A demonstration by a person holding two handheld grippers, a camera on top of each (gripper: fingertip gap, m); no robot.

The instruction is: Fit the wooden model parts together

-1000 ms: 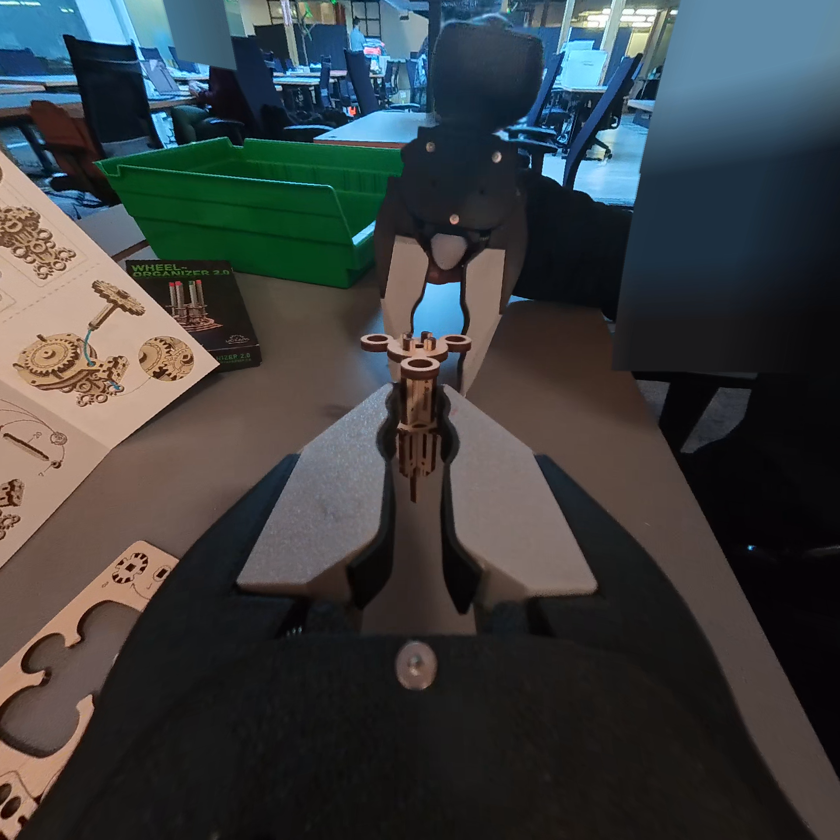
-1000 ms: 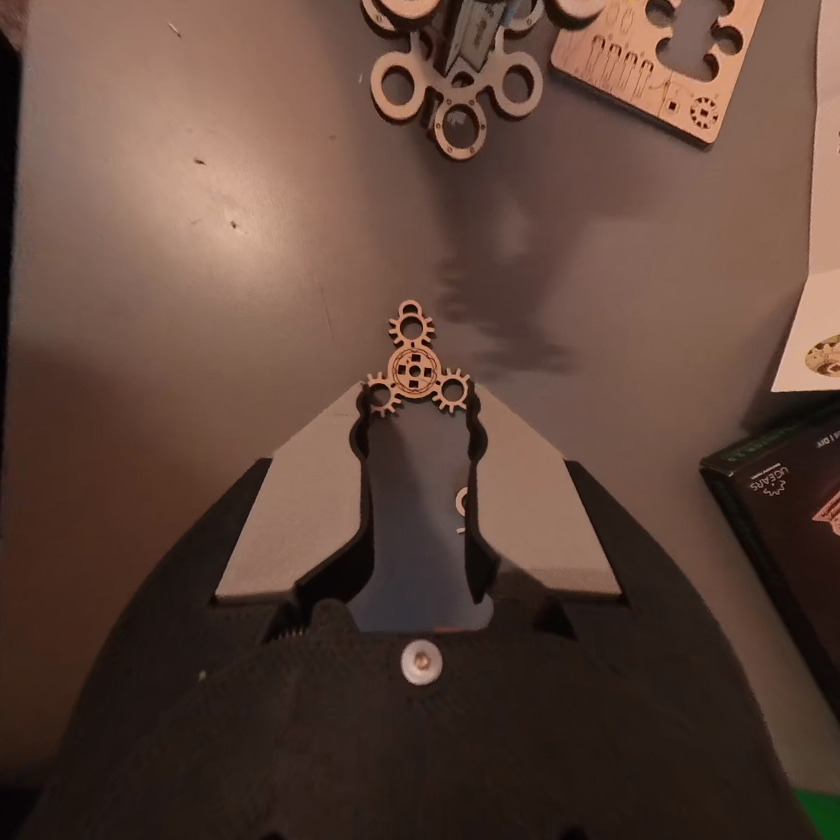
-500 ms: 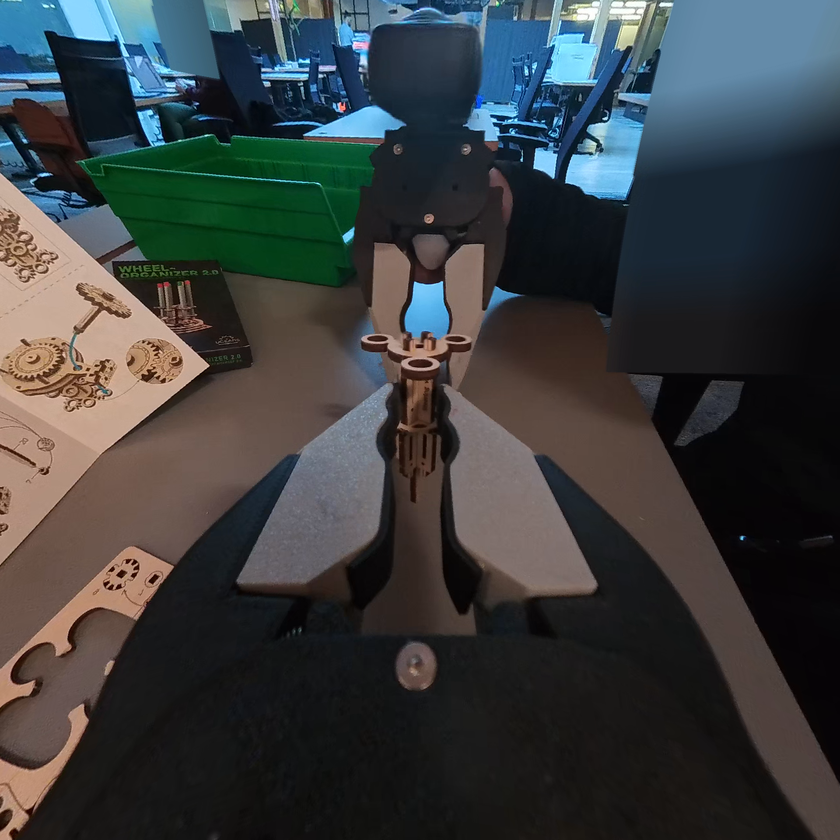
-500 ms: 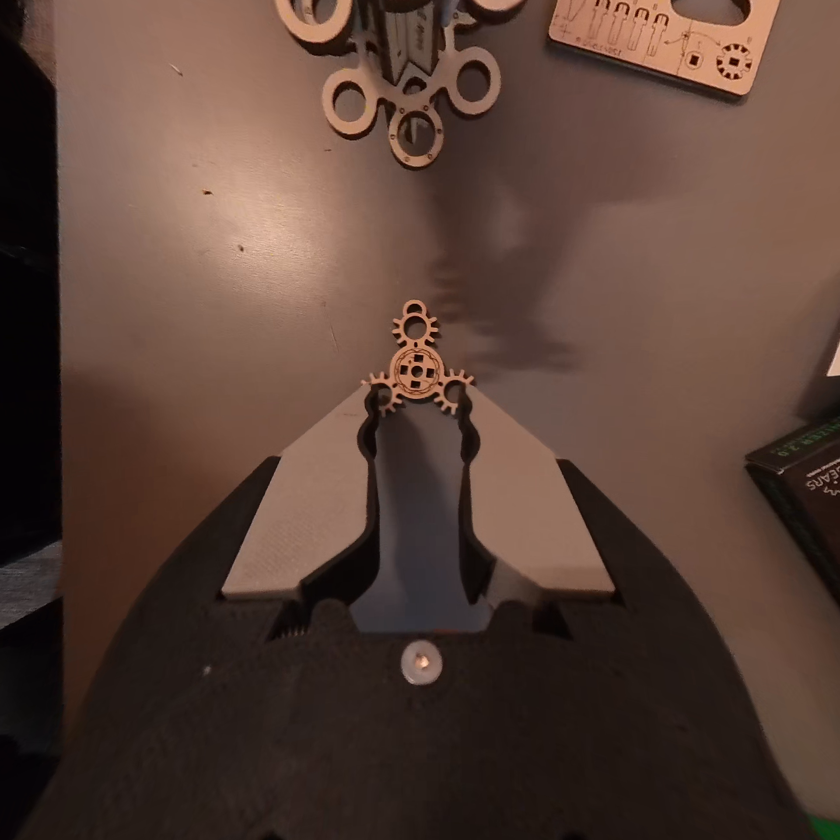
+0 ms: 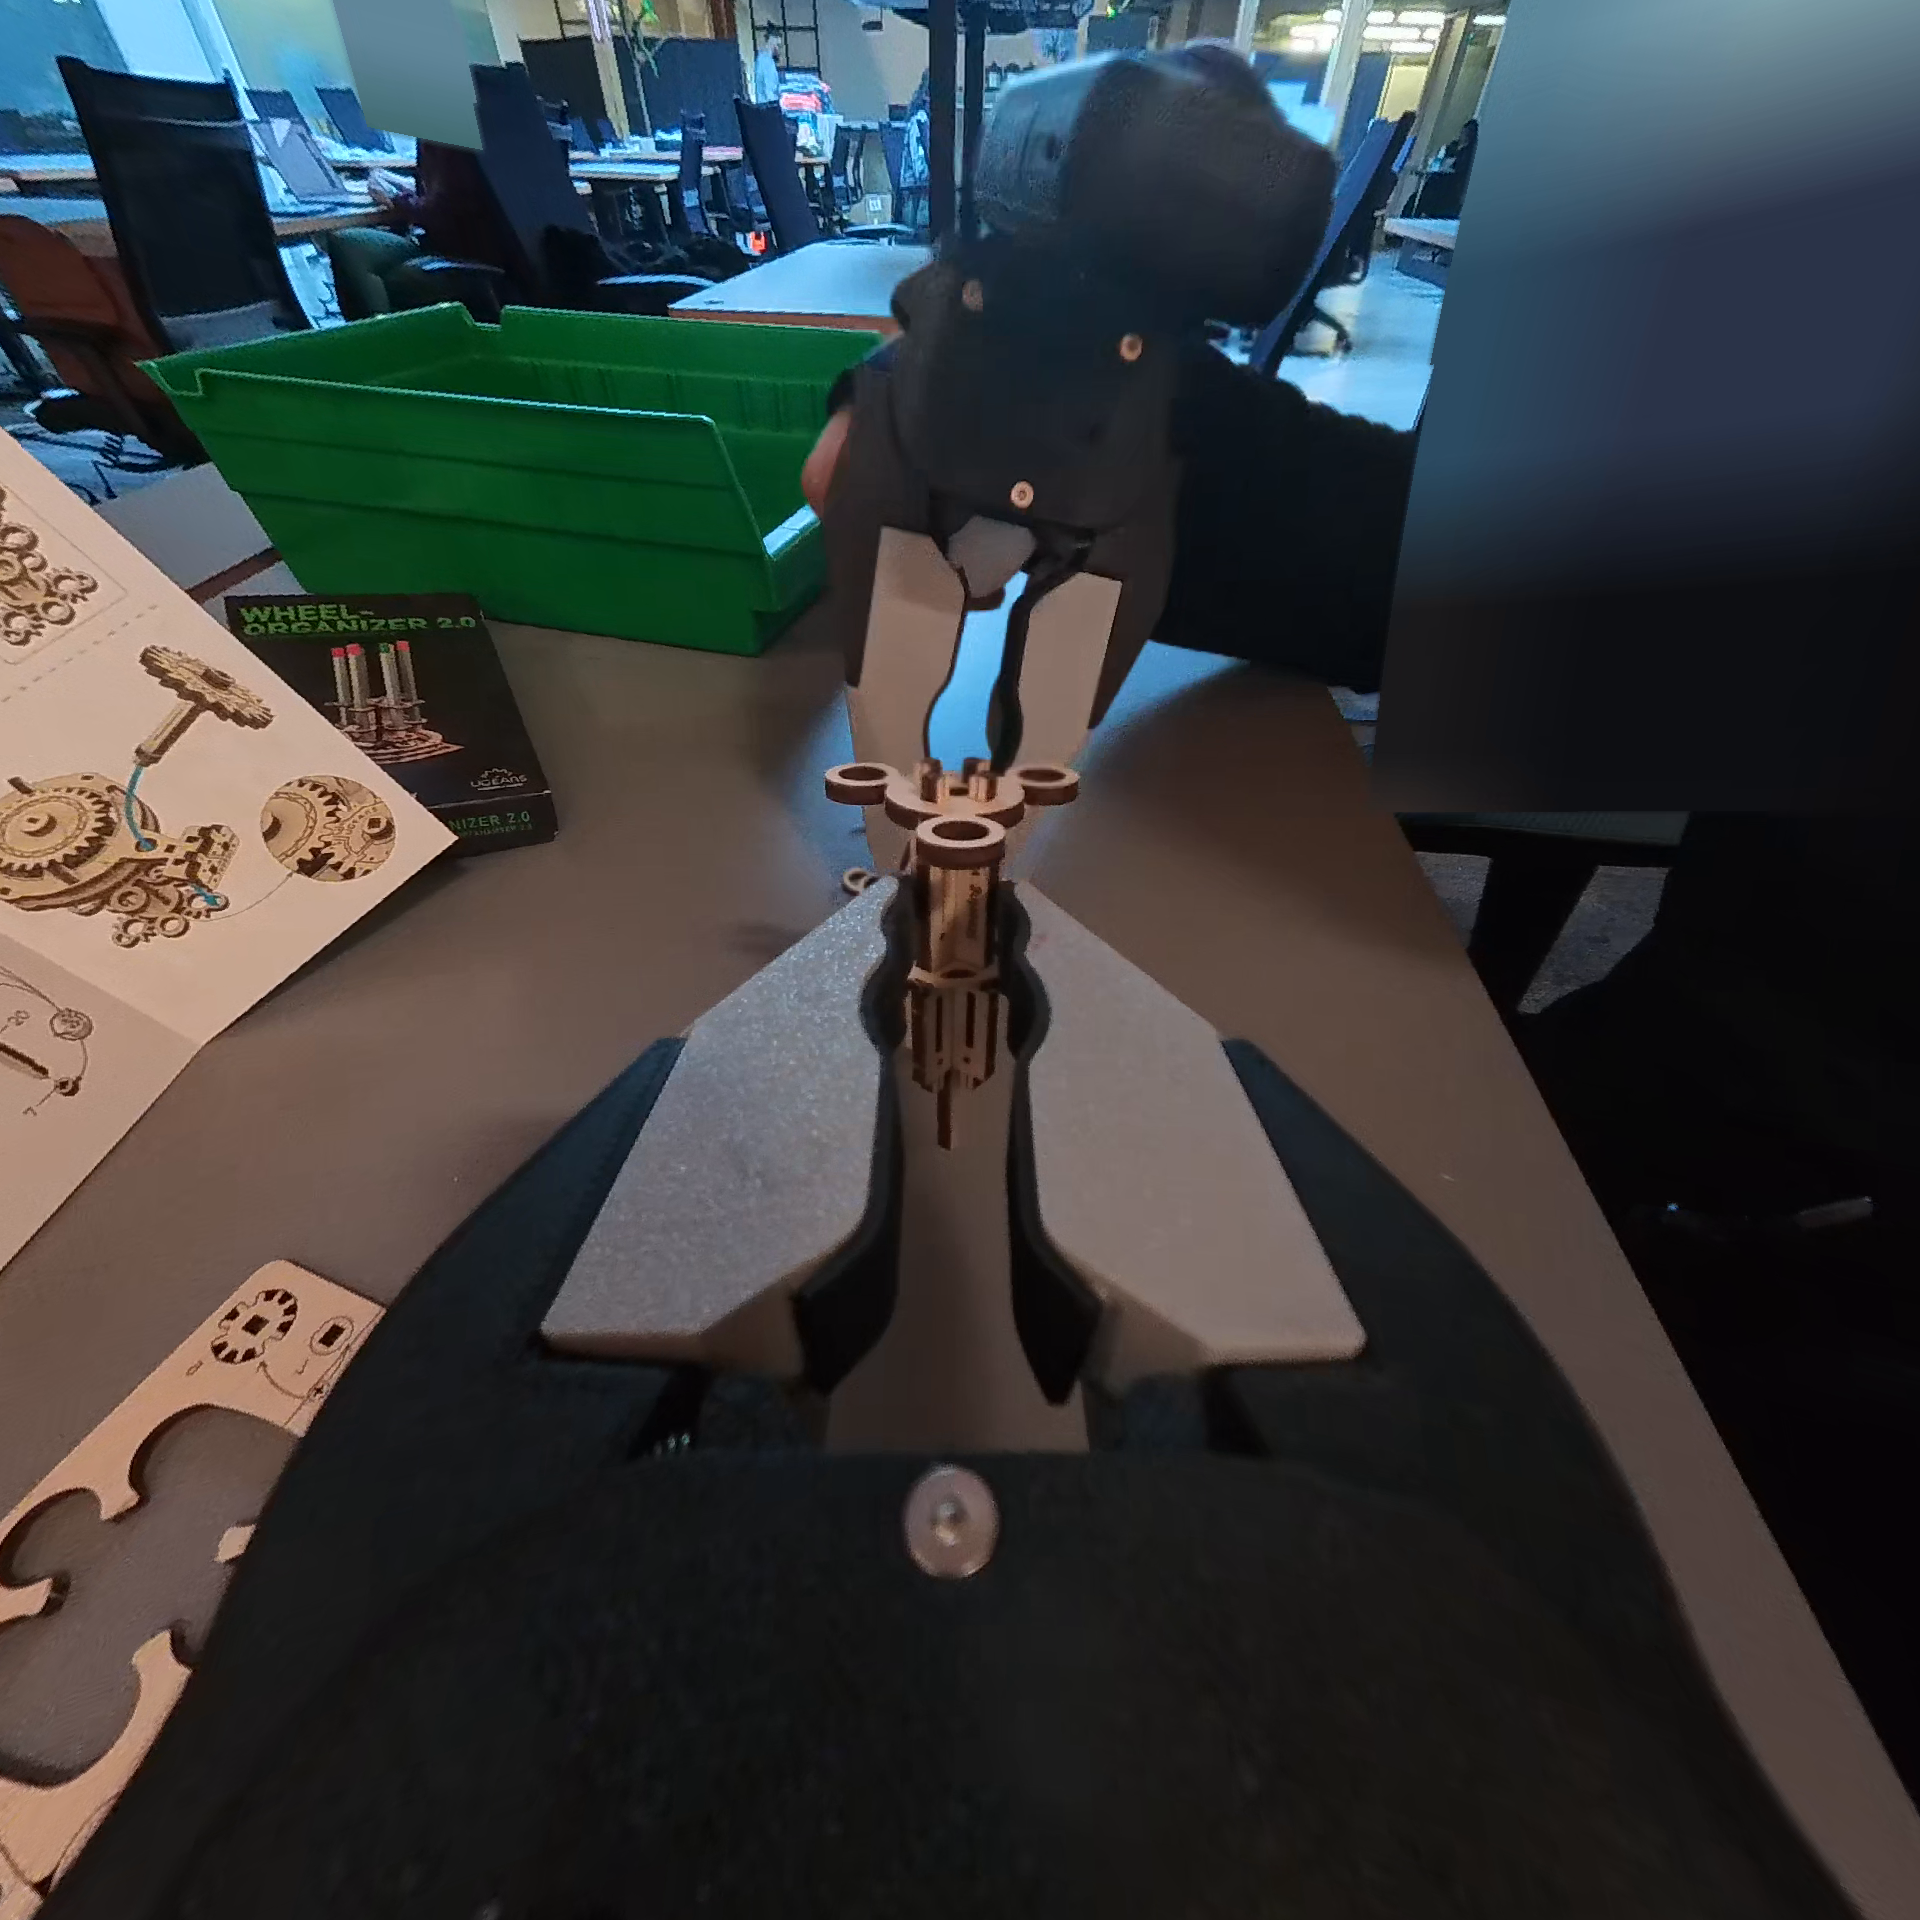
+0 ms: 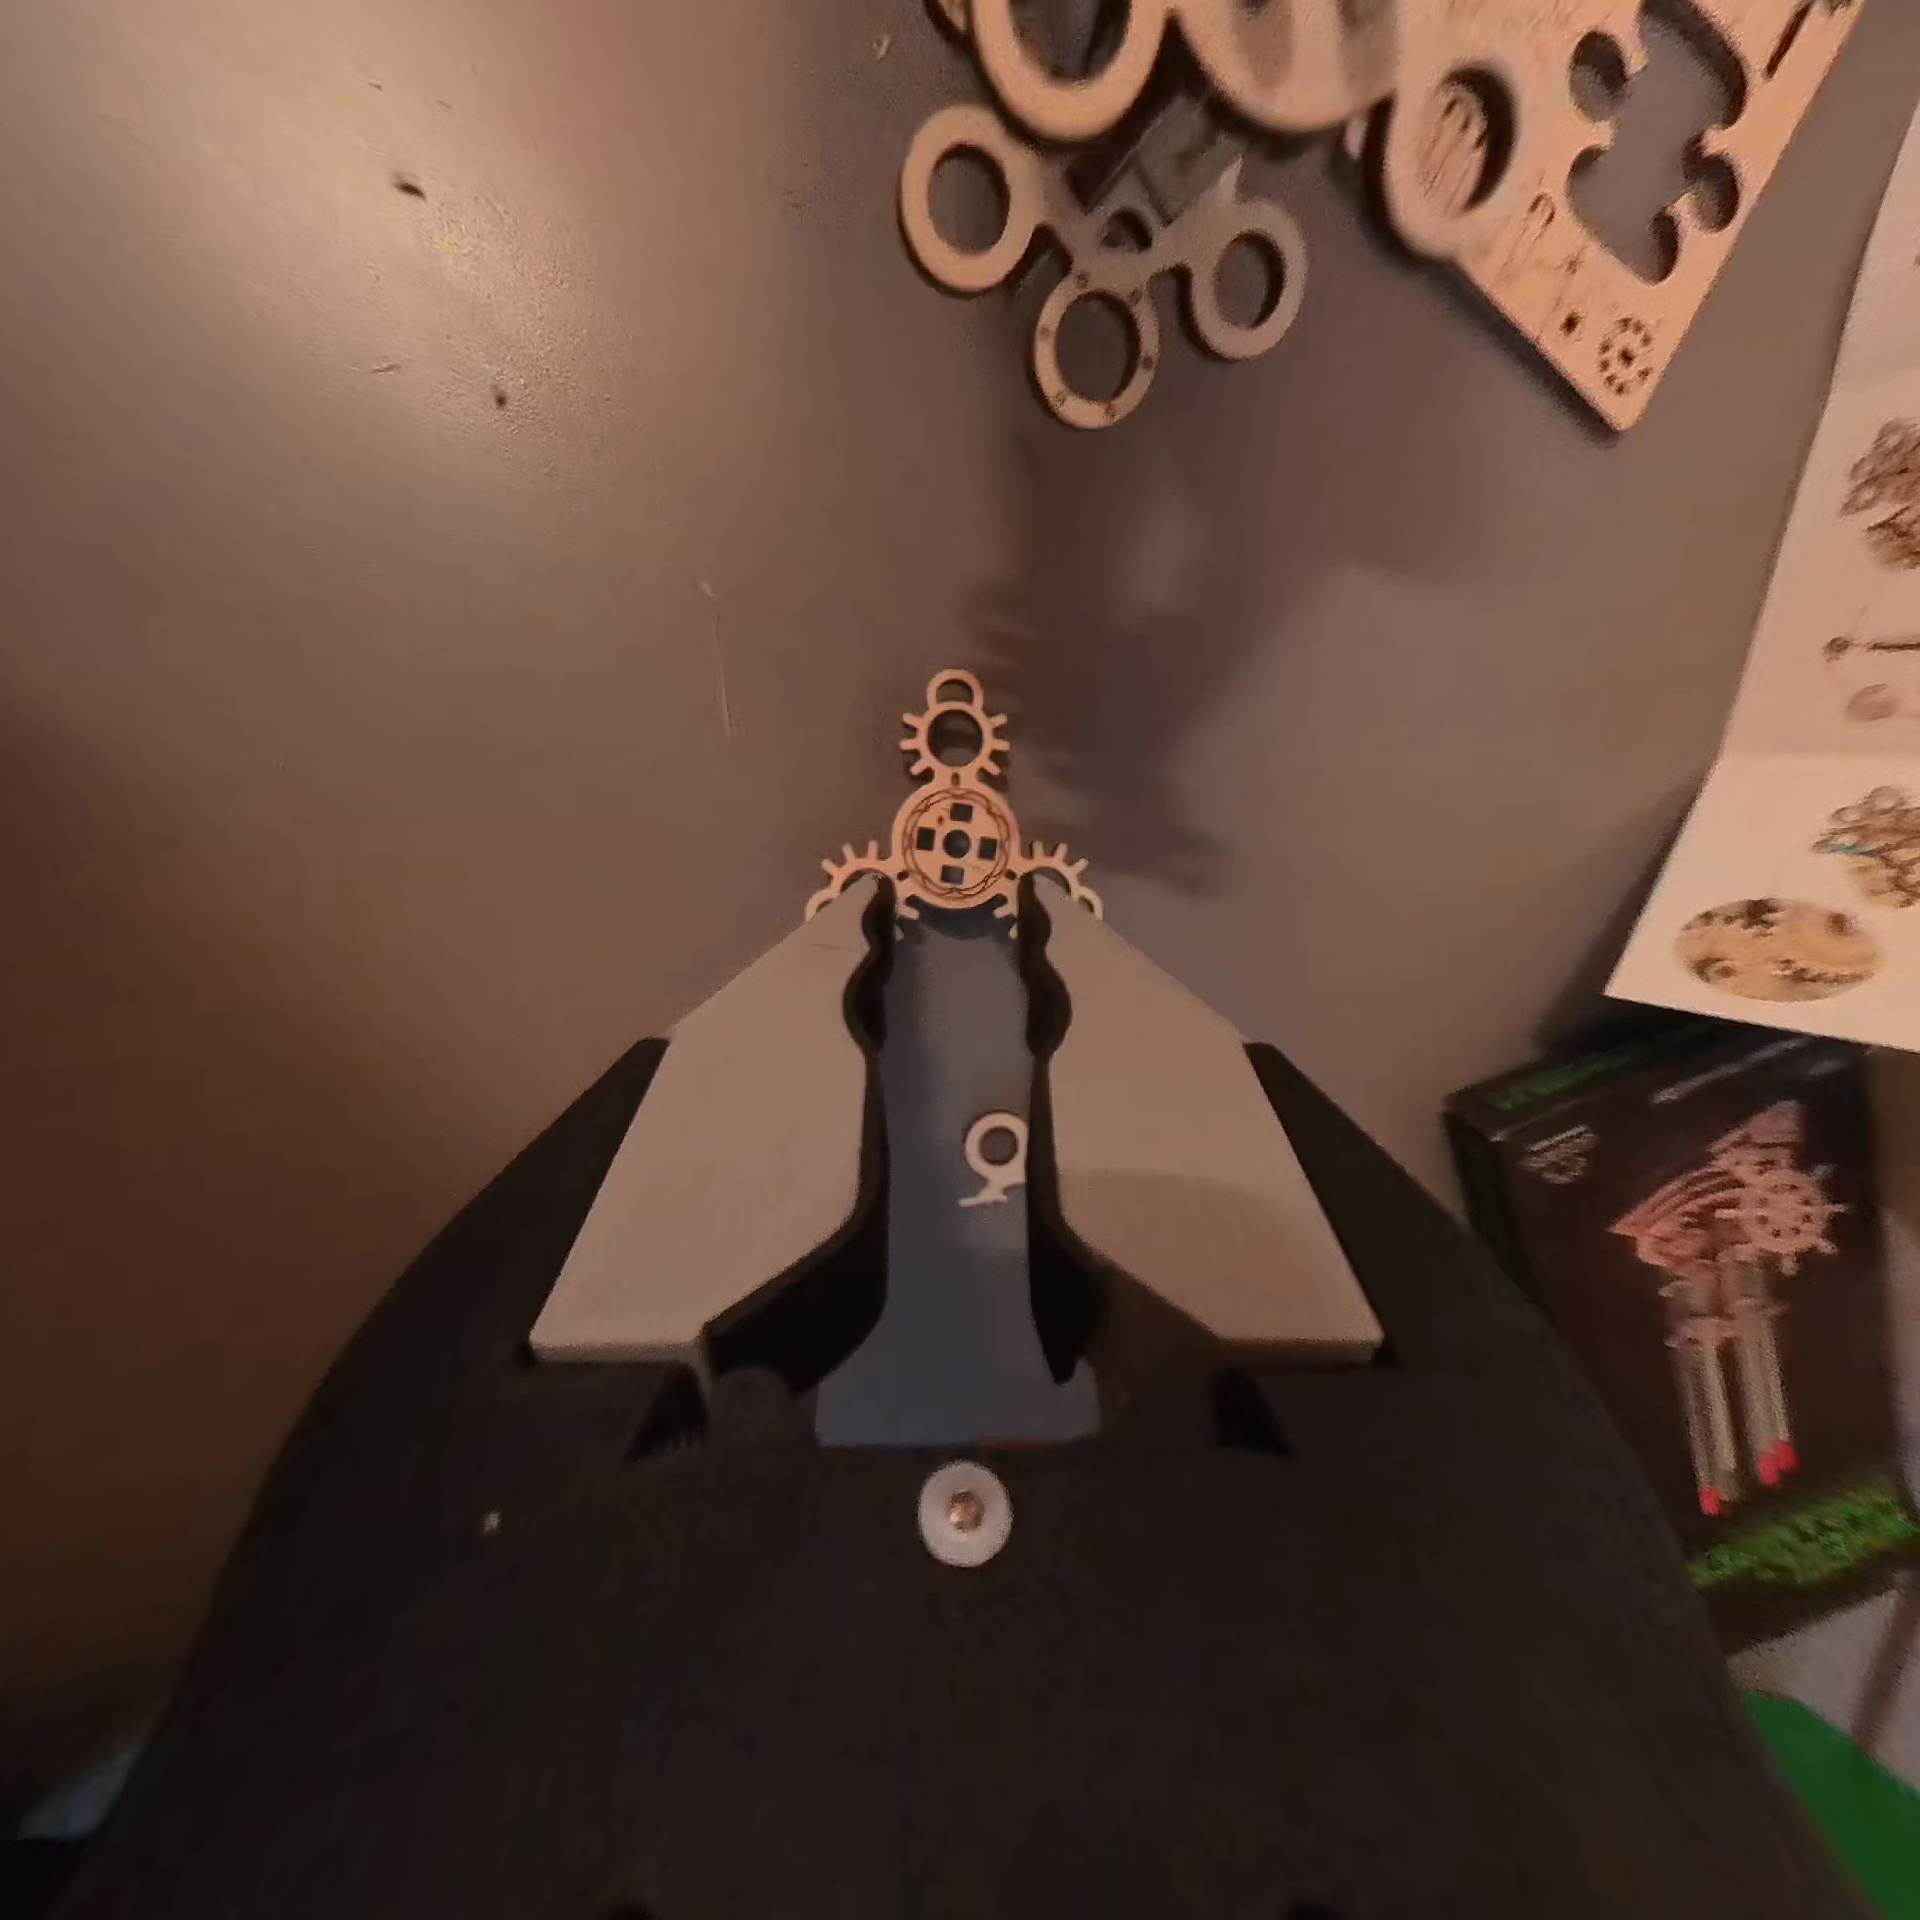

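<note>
My left gripper [image 5: 954, 935] is shut on a wooden column assembly [image 5: 951, 795] with a flat ring-lobed plate on top, held upright above the grey table [image 5: 582, 997]. My right gripper [image 5: 971, 727] hangs just behind it, pointing down. In the right wrist view, the right gripper [image 6: 951, 914] is shut on a small three-lobed gear piece [image 6: 951, 842], gripped by its two side lobes. The column assembly [image 6: 1101, 260] shows blurred at the top of that view, apart from the gear piece. A tiny wooden ring piece [image 6: 995, 1158] lies on the table below the right fingers.
A green bin [image 5: 499, 488] stands at the back left. A dark kit box [image 5: 405, 707], an instruction sheet [image 5: 156, 831] and a punched wooden sheet [image 5: 114, 1507] lie on the left. The table edge [image 5: 1558, 1195] runs down the right, with dark space beyond it. About 10 centimetres separates my left fingertips from my right.
My right gripper has shifted and tilted to the right. In its view the column assembly is now larger and further right, and the box and instruction sheet have come in. My left gripper holds still.
</note>
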